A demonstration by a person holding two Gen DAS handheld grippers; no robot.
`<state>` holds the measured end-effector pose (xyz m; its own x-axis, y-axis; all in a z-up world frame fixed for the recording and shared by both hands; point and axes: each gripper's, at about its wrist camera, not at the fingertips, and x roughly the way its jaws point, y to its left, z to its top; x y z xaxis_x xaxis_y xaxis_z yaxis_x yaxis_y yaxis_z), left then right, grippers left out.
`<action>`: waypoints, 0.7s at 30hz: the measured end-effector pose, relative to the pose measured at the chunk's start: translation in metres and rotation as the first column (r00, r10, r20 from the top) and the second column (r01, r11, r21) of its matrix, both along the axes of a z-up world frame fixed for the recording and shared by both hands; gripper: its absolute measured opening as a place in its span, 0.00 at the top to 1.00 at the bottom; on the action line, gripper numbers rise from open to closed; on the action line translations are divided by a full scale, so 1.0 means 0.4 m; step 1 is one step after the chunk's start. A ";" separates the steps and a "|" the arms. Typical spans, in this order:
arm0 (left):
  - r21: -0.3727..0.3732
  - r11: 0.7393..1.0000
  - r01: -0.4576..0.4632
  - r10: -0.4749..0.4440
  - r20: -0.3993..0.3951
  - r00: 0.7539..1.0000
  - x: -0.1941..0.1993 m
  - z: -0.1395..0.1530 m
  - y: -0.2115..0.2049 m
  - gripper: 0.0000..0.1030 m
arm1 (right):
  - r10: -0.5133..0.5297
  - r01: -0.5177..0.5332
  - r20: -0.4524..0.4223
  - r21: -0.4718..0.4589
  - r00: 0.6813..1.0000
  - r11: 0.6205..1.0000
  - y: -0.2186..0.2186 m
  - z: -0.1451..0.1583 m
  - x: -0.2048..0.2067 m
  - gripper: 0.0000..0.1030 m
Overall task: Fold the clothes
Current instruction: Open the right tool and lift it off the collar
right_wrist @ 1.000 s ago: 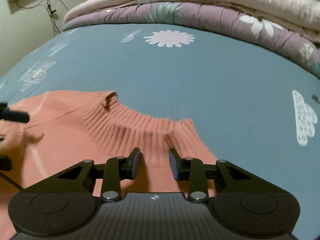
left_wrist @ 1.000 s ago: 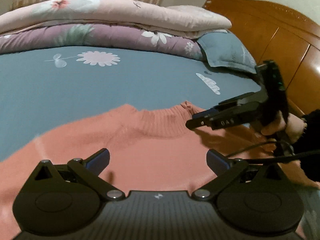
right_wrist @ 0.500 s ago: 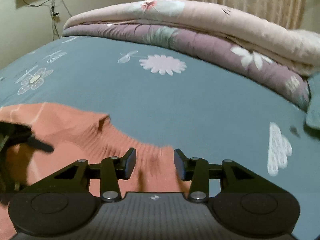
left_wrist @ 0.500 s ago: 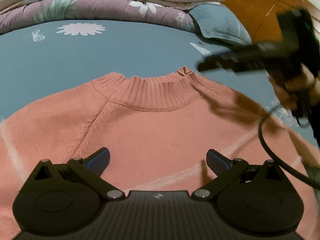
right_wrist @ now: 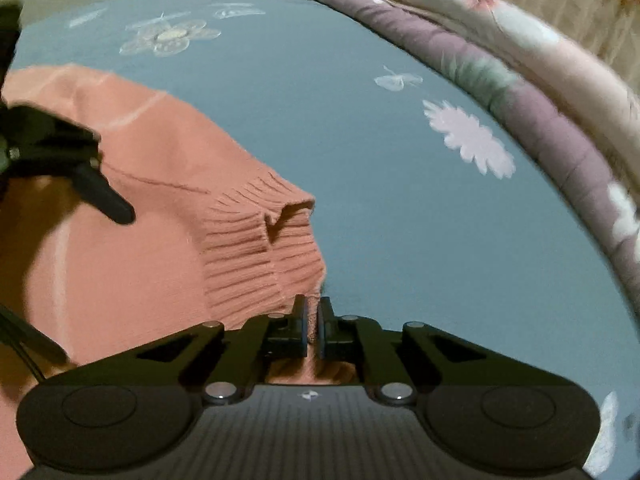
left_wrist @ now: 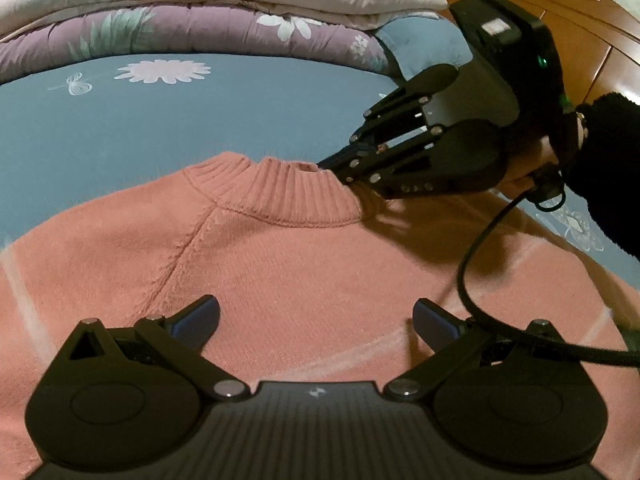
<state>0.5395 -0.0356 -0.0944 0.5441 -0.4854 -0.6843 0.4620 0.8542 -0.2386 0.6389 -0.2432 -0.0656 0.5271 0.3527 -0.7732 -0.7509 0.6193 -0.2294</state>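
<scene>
My right gripper [right_wrist: 313, 322] has just pinched shut on the ribbed collar of the soft, floppy pink sweater [left_wrist: 280, 272] lying flat on the bed sheet [left_wrist: 180, 120], left gripper [left_wrist: 316, 316] wide open above it, so I'd grab edges.

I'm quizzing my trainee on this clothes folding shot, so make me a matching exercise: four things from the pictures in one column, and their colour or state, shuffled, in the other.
Column one:
1. left gripper
2. right gripper
3. sweater
4. bed sheet

Column two:
A. blue-grey with white flowers
B. jaws wide apart, nothing between them
C. salmon pink, lying flat
D. jaws shut on the ribbed collar

Pairs: 1-B, 2-D, 3-C, 4-A
</scene>
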 end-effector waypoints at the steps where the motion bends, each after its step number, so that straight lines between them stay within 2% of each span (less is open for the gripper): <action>1: 0.008 1.000 -0.004 0.004 -0.002 1.000 0.000 0.005 -0.003 0.01 | -0.037 0.037 0.028 0.006 0.999 0.999 -0.002 0.003 0.009 0.92; 6: 0.057 0.998 -0.023 0.021 0.026 0.999 -0.012 0.001 -0.009 0.01 | -0.174 0.175 -0.015 0.114 0.985 0.978 -0.017 0.006 0.064 0.89; 8: 0.066 0.998 -0.023 0.021 0.042 0.999 -0.017 -0.003 -0.012 0.01 | -0.206 0.207 -0.020 0.139 0.978 0.968 -0.024 0.017 0.055 0.75; 10: 0.071 0.997 -0.024 0.021 0.053 0.998 -0.020 -0.006 -0.015 0.01 | -0.233 0.234 -0.025 0.194 0.972 0.953 -0.034 0.051 0.036 0.72; 12: 0.064 0.998 -0.029 0.025 0.053 0.998 -0.015 -0.008 -0.017 0.01 | -0.187 0.202 -0.083 0.256 0.979 0.945 -0.027 0.073 0.024 0.71; 14: 0.057 0.998 -0.032 0.029 0.054 0.998 -0.014 -0.009 -0.016 0.01 | -0.125 0.159 -0.141 0.267 0.982 0.951 0.011 0.066 0.025 0.71; 18: 0.030 0.999 -0.037 0.035 0.051 0.998 -0.013 -0.010 -0.006 0.01 | -0.104 0.143 -0.173 0.226 0.979 0.964 0.096 0.010 0.063 0.71; 21: 0.005 0.999 -0.041 0.041 0.046 0.998 -0.011 -0.011 0.003 0.01 | -0.150 0.185 -0.152 0.250 0.977 0.950 0.118 -0.011 0.112 0.60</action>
